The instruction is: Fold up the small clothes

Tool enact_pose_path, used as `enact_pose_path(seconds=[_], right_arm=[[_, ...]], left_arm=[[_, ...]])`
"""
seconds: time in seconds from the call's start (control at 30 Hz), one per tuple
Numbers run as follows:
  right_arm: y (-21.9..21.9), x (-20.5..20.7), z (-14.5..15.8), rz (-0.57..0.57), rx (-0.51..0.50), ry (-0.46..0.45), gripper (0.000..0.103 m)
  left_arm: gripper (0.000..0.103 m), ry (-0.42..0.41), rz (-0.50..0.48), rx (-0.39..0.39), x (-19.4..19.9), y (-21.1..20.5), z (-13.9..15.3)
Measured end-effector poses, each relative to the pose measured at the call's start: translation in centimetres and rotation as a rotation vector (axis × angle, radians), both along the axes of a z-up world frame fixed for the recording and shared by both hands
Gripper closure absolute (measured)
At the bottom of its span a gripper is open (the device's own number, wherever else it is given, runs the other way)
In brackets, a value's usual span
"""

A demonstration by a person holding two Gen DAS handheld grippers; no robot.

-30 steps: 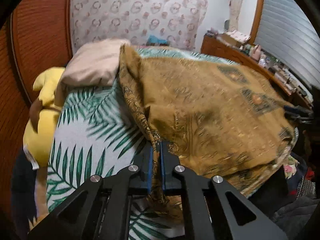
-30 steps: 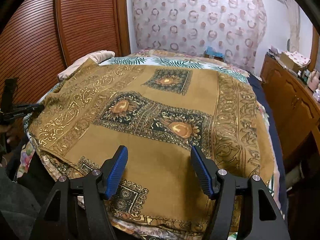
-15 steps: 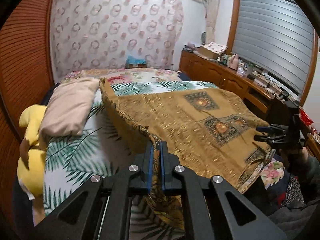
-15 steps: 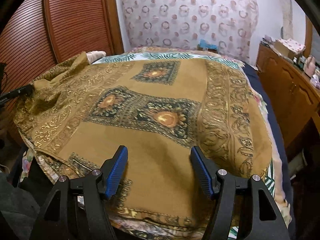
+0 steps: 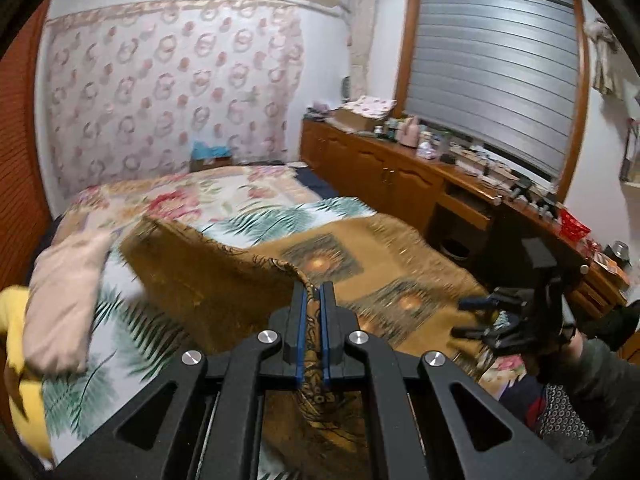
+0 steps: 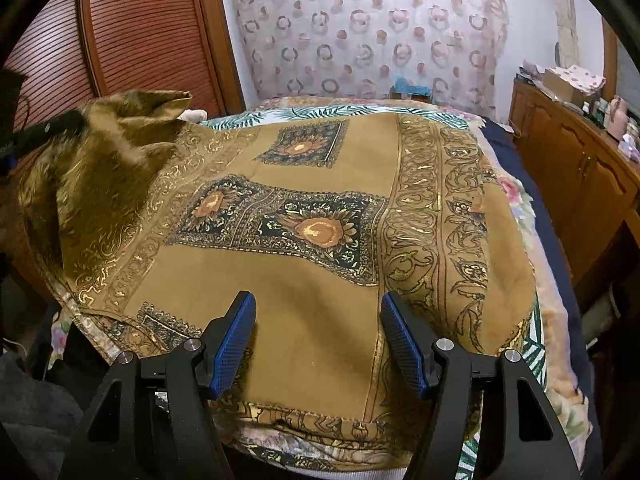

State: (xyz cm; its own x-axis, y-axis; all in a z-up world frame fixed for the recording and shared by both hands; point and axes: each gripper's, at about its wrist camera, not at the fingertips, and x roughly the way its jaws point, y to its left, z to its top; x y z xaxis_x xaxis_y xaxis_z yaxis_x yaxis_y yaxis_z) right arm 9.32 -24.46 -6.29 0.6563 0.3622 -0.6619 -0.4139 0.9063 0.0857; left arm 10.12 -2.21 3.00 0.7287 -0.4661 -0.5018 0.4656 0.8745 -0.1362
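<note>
Ochre cloth (image 6: 320, 264) covers most of the bed (image 6: 560, 360), and your left claw (image 5: 311, 328) has its pads pressed narrow on the cloth's left border. Over the last second you have raised that pinch: a second ago the edge lay low by the sheet, and now it stands as a tented ridge running ahead and left of the claw, with the palm-print sheet (image 5: 120, 344) bared beneath it. I judge the first fold is under way, the lifted edge ready to be carried rightward over the rest. Your right claw (image 6: 318, 344) hangs wide and empty over the near hem, gripping nothing, with the medallion panel just ahead of it. Left of the left claw lie a pink pillow (image 5: 64, 300) and a yellow toy (image 5: 16, 320), close to the raised edge but not on the cloth. Right of both claws stands a cluttered sideboard (image 5: 400, 172), well apart.
</note>
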Motion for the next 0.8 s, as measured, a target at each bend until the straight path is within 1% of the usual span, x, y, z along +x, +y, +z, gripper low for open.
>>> enact_pose_path(seconds=[0.23, 0.5, 0.57, 0.63, 0.8], right_arm=[[-1.1, -0.7, 0.3, -0.008, 0.016, -0.015, 0.036], [-2.5, -2.1, 0.9, -0.034, 0.038, -0.045, 0.036], [-2.7, -2.3, 0.9, -0.04, 0.042, -0.049, 0.036], [-3.0, -2.6, 0.9, -0.048, 0.047, -0.055, 0.036], [-3.6, -3.2, 0.8, -0.061, 0.055, -0.061, 0.036]], left_arm=[[0.097, -0.035, -0.094, -0.016, 2.1, -4.8, 2.9], [0.097, -0.073, -0.195, -0.001, 2.6, -9.9, 5.2], [0.097, -0.062, -0.227, -0.013, 2.6, -10.7, 5.6], [0.097, -0.058, -0.239, -0.023, 2.7, -11.1, 5.9], [0.097, -0.052, -0.262, -0.011, 3.4, -12.8, 6.7]])
